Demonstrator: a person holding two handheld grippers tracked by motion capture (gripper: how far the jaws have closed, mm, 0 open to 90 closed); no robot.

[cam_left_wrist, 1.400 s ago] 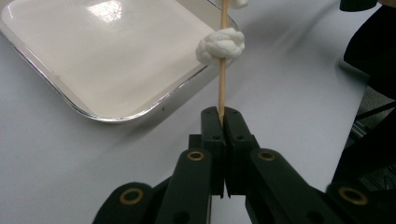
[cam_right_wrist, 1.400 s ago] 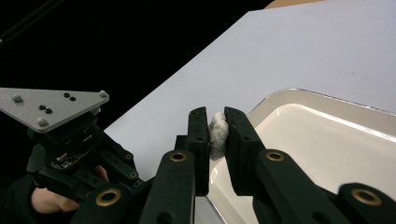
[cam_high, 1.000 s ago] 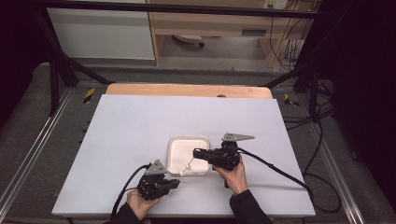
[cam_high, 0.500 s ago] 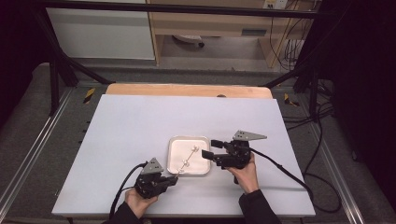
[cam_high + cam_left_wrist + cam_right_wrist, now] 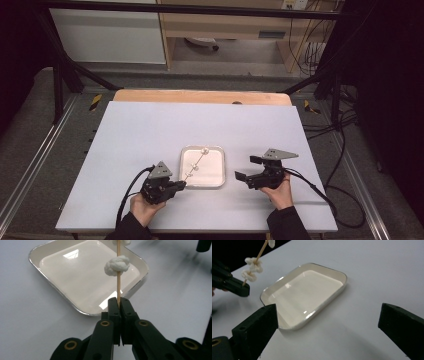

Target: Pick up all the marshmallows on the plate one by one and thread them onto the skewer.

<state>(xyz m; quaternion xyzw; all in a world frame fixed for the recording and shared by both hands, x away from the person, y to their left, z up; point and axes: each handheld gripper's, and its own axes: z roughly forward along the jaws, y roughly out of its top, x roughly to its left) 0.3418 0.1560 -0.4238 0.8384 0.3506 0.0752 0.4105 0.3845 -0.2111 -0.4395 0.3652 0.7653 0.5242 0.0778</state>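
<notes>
A: Skewer status? Thin wooden skewer (image 5: 118,277) with white puffy lumps threaded on it — where is it?

B: My left gripper (image 5: 182,184) has it. Jaws pressed together, pinching the skewer's bare lower end. The stick runs up and away from the jaws, out over the white rectangular tray with a metal rim (image 5: 220,167).

A: Lumps?

B: One white lump (image 5: 117,265) sits partway up the stick in the left gripper view, another at the top edge, cut off. In the right gripper view a cluster of them sits just above the left jaws, one more higher up.

A: Tray contents?

B: Its floor looks bare and glossy. It lies flat on the white bench (image 5: 150,130), between my two hands.

A: Right side?

B: My right gripper (image 5: 247,167) is just right of the tray, not touching it. Jaws have just been opening, now spread wide, with nothing between them. In its own view, the tray lies ahead and to the left of the gap.

A: Hands?

B: Both come in from the near edge, dark sleeves, cables trailing off each gripper.
</notes>
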